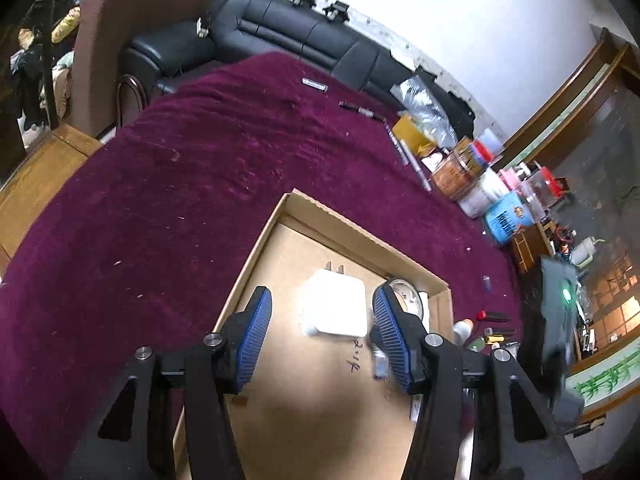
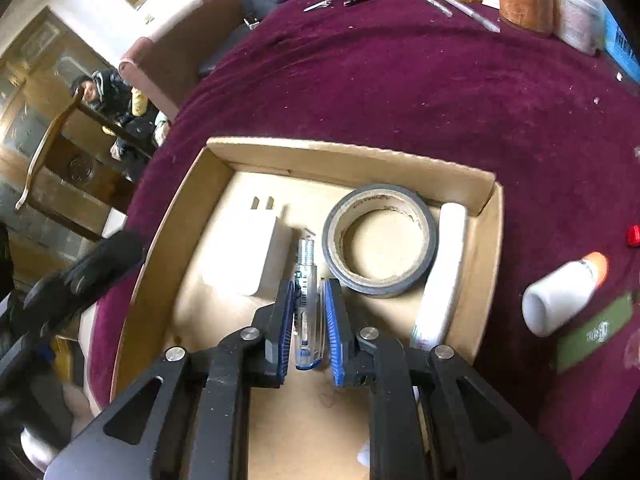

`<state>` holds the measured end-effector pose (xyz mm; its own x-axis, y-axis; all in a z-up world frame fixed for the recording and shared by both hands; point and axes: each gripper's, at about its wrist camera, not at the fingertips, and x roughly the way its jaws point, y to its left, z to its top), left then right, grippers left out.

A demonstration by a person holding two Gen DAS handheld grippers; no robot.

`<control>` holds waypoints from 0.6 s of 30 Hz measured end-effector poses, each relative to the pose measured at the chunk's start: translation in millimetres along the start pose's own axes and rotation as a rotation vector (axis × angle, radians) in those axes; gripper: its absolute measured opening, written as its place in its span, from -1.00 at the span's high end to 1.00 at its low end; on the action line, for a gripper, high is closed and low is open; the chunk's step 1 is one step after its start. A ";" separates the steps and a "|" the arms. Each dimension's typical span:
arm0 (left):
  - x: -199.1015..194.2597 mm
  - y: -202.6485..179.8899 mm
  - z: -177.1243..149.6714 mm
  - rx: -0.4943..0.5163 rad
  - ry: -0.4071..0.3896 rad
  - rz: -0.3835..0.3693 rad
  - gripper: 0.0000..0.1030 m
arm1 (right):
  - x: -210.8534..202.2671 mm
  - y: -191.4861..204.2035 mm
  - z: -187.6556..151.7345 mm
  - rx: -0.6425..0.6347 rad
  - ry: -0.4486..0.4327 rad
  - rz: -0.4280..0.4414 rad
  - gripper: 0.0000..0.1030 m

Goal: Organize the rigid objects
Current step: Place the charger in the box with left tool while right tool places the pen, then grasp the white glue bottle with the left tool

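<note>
The right gripper [image 2: 307,320] is clamped on a clear-bodied utility knife [image 2: 306,276] whose long axis runs straight ahead along the fingers, hanging over the floor of the cardboard box [image 2: 352,156] in the gap between the white charger [image 2: 244,252] and the tape roll [image 2: 380,240] — so the coming move looks like a plain lowering into that lane. The left gripper [image 1: 322,312] stands part open and empty, with the charger [image 1: 335,304] lying below between its pads.
</note>
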<state>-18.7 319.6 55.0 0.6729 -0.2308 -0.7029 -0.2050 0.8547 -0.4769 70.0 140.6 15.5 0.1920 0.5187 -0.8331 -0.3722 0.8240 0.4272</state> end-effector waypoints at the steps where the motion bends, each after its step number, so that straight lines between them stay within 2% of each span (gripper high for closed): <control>1: -7.0 -1.0 -2.8 0.011 -0.016 0.001 0.03 | -3.6 0.8 -0.9 0.019 -0.006 0.021 0.73; 4: -20.9 -9.2 -7.8 0.040 -0.063 0.027 -0.15 | -32.0 0.7 -7.7 0.019 -0.045 0.066 0.72; 7: -34.2 -21.4 -16.0 0.073 -0.095 0.040 -0.17 | -74.3 -5.8 -17.2 -0.029 -0.148 0.003 0.72; 9: -44.0 -32.8 -24.6 0.098 -0.115 0.045 -0.17 | -108.6 -9.4 -26.9 -0.064 -0.264 -0.072 0.70; 10: -49.0 -40.7 -30.3 0.115 -0.130 0.050 -0.19 | -128.4 -12.7 -35.0 -0.085 -0.342 -0.130 0.52; 11: -53.1 -47.0 -35.3 0.130 -0.140 0.054 -0.21 | -146.6 -18.6 -44.2 -0.105 -0.419 -0.193 -0.02; 12: -57.1 -54.8 -41.3 0.147 -0.149 0.051 -0.25 | -162.2 -24.4 -55.1 -0.114 -0.496 -0.263 -0.41; 13: -59.2 -62.9 -47.0 0.161 -0.154 0.043 -0.25 | -176.9 -34.2 -64.8 -0.105 -0.564 -0.326 -1.00; 14: -60.0 -71.4 -52.4 0.180 -0.150 0.034 -0.26 | -187.9 -47.3 -74.1 -0.080 -0.626 -0.378 -1.00; 15: -57.9 -82.3 -57.8 0.208 -0.135 0.025 -0.26 | -194.6 -61.7 -82.7 -0.047 -0.640 -0.417 -1.00; 18: -44.2 -110.4 -72.1 0.276 -0.079 0.012 -0.26 | -202.5 -113.7 -89.5 0.081 -0.550 -0.430 -1.00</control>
<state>-77.0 201.9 100.7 0.7272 -0.1925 -0.6589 -0.0193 0.9538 -0.2999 -7.9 -78.5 104.3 0.7462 0.1654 -0.6449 -0.0957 0.9852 0.1420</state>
